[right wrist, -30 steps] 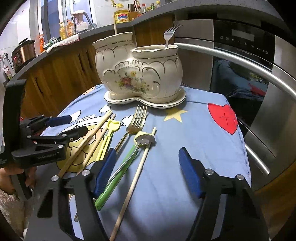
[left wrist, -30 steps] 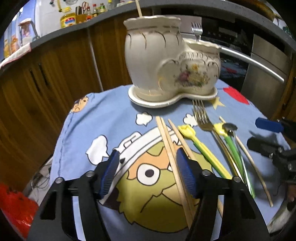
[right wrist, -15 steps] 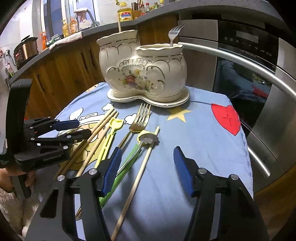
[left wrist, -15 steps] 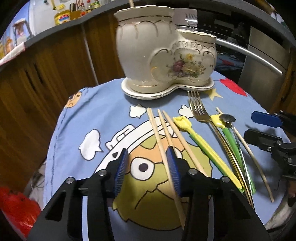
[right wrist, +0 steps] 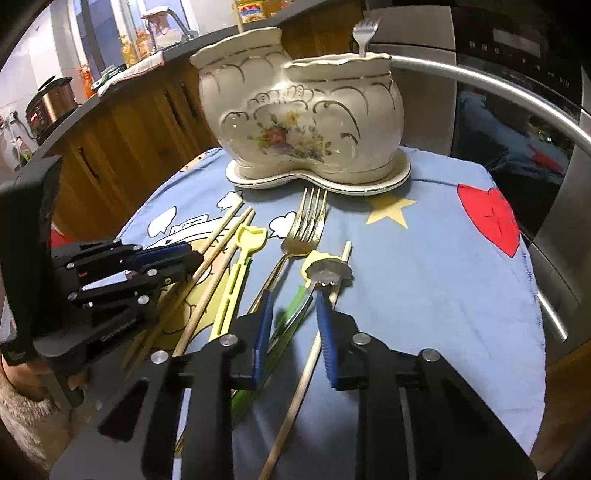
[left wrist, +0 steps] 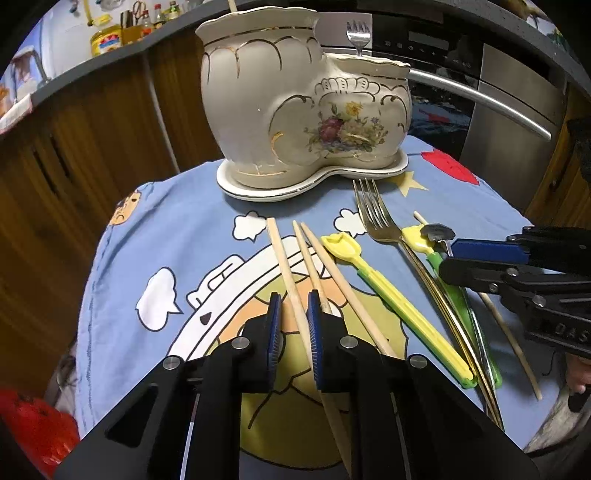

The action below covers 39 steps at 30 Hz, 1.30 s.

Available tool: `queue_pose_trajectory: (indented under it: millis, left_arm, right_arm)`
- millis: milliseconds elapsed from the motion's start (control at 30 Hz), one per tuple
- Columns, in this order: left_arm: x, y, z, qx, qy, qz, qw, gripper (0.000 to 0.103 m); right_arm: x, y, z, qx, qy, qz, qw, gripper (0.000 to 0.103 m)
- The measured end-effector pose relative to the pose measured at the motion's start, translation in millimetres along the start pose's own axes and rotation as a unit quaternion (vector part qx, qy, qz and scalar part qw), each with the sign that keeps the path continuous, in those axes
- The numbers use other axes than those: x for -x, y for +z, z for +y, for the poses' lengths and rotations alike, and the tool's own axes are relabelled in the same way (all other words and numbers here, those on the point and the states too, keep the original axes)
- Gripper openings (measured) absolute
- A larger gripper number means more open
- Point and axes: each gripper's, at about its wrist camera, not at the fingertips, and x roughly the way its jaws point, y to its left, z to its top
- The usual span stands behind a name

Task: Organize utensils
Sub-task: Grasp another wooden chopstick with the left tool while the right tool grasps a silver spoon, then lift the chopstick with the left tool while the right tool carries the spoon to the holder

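- The left gripper (left wrist: 293,306) hangs low over the blue cartoon-print cloth (left wrist: 177,229), its jaws closing around the leftmost wooden chopstick (left wrist: 286,273); the blue pads stand just beside the stick on either side, and a slight gap still shows, so it is not yet clenched on it.
- Two more chopsticks (left wrist: 332,266) lie just to the right of that one, all three fanned out with their far ends toward the holder.
- The right gripper (right wrist: 293,321) is also low over the cloth, its jaws closing with the green-handled utensil (right wrist: 291,314) and the slim metal handle of a small spoon (right wrist: 327,275) between the pads; whether the pads already press on them I cannot tell for sure, as a gap shows on both sides.
- A single pale chopstick (right wrist: 306,373) runs under the right pad of that gripper and on toward the near edge.
- A yellow shovel-shaped utensil (right wrist: 240,273) lies between the chopsticks and a gold-toned fork (right wrist: 306,225), whose tines point at the holder.
- The cream ceramic utensil holder (right wrist: 303,125), painted with flowers and trimmed in gold, stands upright on its matching saucer (right wrist: 369,188) at the far side of the cloth; it has two compartments.
- A silver fork (right wrist: 364,33) stands tines up in the lower, right-hand compartment; a thin stick (left wrist: 232,5) rises from the taller one.
- Wooden cabinets (left wrist: 92,140) and an oven (right wrist: 517,92) are behind.
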Motion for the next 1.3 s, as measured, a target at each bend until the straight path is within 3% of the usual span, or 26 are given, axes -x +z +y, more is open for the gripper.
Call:
queue_pose_trajectory:
  millis: [67,167,267,433,800,1000,1067,1300]
  left_arm:
    - [-0.6,0.4,0.8,0.001,-0.001,0.0,1.0,0.016]
    - [-1.1,1.2,1.5,0.002,-0.002,0.0,1.0,0.015]
    - [-1.1,1.2,5.3,0.006,0.003,-0.002,1.0,0.007]
    - [2.8,1.4,12.3,0.02,-0.005,-0.015,0.9997,0.007]
    - [24.2,4.5,12.6,0.021,-0.014,-0.058,0.998,0.007]
    - [40.2,6.9,11.0,0.017,-0.036,-0.077,0.9962,0.007]
    - [42.1,8.4,6.1,0.001,-0.032,-0.069,0.9971,0.007]
    - [18.9,5.2,-2.6,-0.067,0.011,0.013,0.9976,0.007]
  right_arm:
    - [-4.0,1.2,-1.4,-0.007,0.001,0.006,1.0,0.014]
    - [-5.5,2.3,-5.2,-0.02,0.008,0.007,1.0,0.012]
    - [-0.2,2.1,-5.4,-0.015,0.007,-0.005,1.0,0.009]
    - [11.7,2.6,-4.4,-0.01,0.02,-0.027,0.999,0.006]
    - [54.1,3.9,8.9,0.041,0.019,-0.117,0.992,0.002]
    - [64.7,7.9,7.7,0.043,0.023,-0.139,0.989,0.002]
    - [66.4,8.7,6.7,0.044,0.021,-0.143,0.989,0.002]
    - [65.9,9.7,4.5,0.035,0.027,-0.138,0.989,0.002]
